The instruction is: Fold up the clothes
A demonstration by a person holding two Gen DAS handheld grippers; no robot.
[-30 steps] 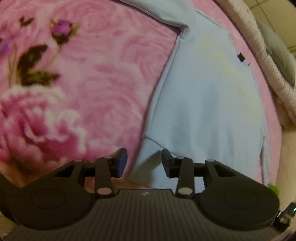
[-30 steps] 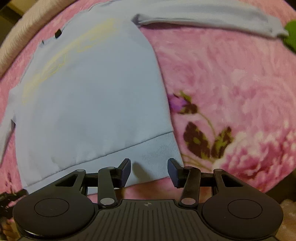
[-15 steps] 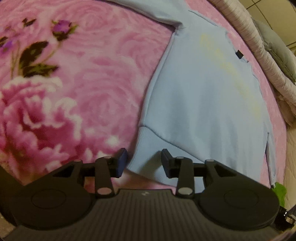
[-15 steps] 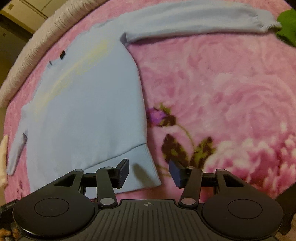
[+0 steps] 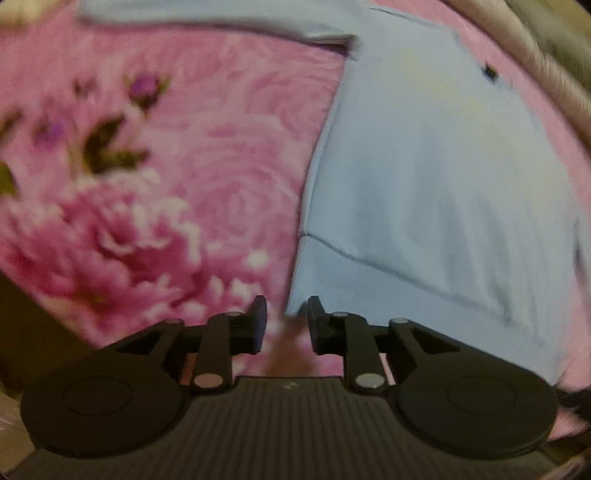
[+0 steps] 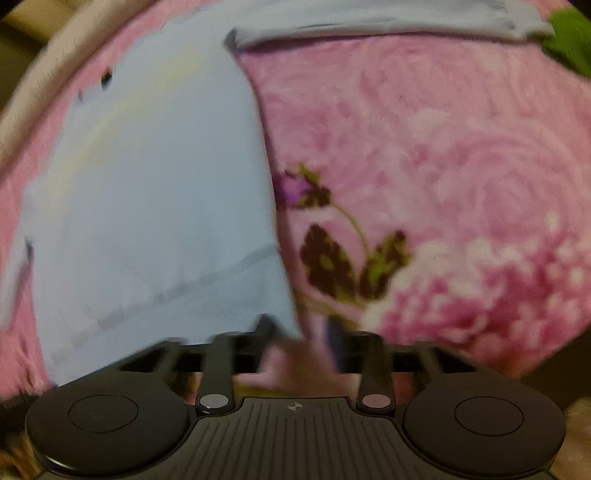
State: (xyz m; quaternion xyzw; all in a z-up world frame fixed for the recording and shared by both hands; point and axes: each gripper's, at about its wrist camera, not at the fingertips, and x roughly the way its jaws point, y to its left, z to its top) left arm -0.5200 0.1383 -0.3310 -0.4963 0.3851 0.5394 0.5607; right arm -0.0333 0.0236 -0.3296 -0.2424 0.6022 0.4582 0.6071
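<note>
A light blue sweatshirt (image 5: pixel 436 177) lies flat on a pink floral blanket (image 5: pixel 192 177), its ribbed hem nearest me and one sleeve (image 5: pixel 207 18) stretched out along the top. My left gripper (image 5: pixel 283 317) is open, just short of the hem's left corner, its right finger at the corner's edge. The sweatshirt also shows in the right wrist view (image 6: pixel 155 192), with the other sleeve (image 6: pixel 388 22) stretched out along the top. My right gripper (image 6: pixel 299 332) is open at the hem's right corner; the view is blurred.
A cream ribbed edge (image 5: pixel 546 70) borders the blanket beyond the sweatshirt's collar. A green item (image 6: pixel 572 40) lies past the sleeve's cuff at the top right of the right wrist view. The blanket (image 6: pixel 461 166) drops off near both grippers.
Both grippers have moved in toward the hem's two corners; the left gripper's jaws have narrowed a little. The sweatshirt has not moved.
</note>
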